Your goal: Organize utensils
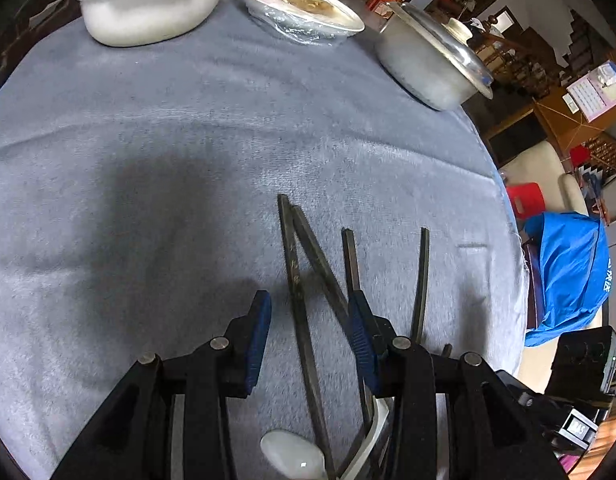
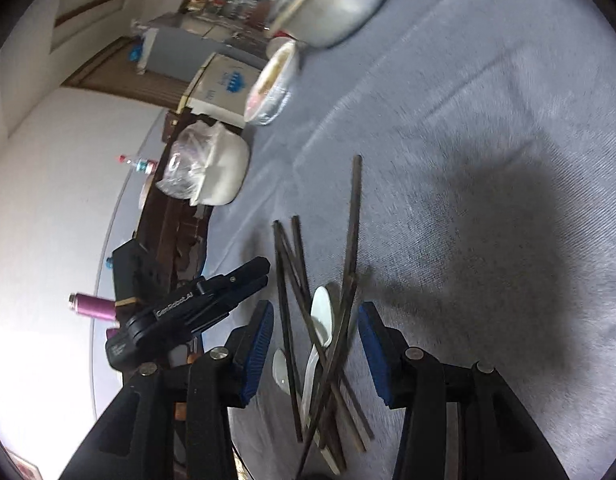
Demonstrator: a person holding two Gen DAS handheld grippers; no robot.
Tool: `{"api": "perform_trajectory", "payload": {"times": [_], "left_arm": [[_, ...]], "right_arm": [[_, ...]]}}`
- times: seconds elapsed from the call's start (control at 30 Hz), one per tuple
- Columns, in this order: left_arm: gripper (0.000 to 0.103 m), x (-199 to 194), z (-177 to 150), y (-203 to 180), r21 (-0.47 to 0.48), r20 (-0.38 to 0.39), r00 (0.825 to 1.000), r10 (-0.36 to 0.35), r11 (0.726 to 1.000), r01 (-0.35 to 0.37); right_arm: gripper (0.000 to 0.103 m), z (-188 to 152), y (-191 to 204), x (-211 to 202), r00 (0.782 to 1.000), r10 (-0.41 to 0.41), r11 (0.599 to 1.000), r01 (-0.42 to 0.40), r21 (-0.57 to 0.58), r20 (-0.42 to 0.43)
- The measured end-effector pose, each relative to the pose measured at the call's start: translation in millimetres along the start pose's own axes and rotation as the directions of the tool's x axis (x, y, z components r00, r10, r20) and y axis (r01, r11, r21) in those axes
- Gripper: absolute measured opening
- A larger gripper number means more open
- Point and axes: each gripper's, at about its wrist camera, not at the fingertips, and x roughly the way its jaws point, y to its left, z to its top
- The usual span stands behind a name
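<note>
Along the far edge of the bench, which is covered by a grey-blue cloth, 3 containers are seen from the left wrist view. At the left stands a white tub with crumpled clear plastic in it. Beside it sits a shallow white dish wrapped in film, with brownish food inside. At the right a metal pot is closed by its lid, so its contents cannot be told.

The chopsticks are dark, thin and square at the thick ends. 4 are seen lying loose on the cloth near the front edge, 2 of them meeting at their far tips in a narrow V. 2 white spoons lie among them, partly under crossed sticks; the bowl of 1 is glossy. In the right wrist view the sticks are heaped across each other untidily.

The left hand-held gripper is held with its blue pads apart, over the sticks, 1 stick running between them without being pressed. The right hand-held gripper is likewise spread, with the heap of sticks and spoons between its pads and nothing clamped.
</note>
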Motion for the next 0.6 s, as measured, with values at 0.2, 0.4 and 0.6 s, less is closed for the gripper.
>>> {"api": "perform_trajectory", "payload": {"times": [0.2,0.4,0.6], "left_arm": [[0.038,12,21,-4,-0.017,0.014,1.000,0.022,1.000,-0.022],[0.010,10,19,3,-0.043,0.032,0.999,-0.010,0.999,0.011],[0.000,-7,-2,19,-0.032,0.037,0.999,0.033,0.999,-0.032]], "right_arm": [[0.030,4,-6,22,0.998,-0.058,0.998,0.059,0.027,-0.033],[0.010,0,-4,20,0.997,-0.071,0.997,0.071,-0.003,-0.003],[0.010,-8,7,-22,0.990,-0.083,0.994,0.090,-0.063,0.119]]}}
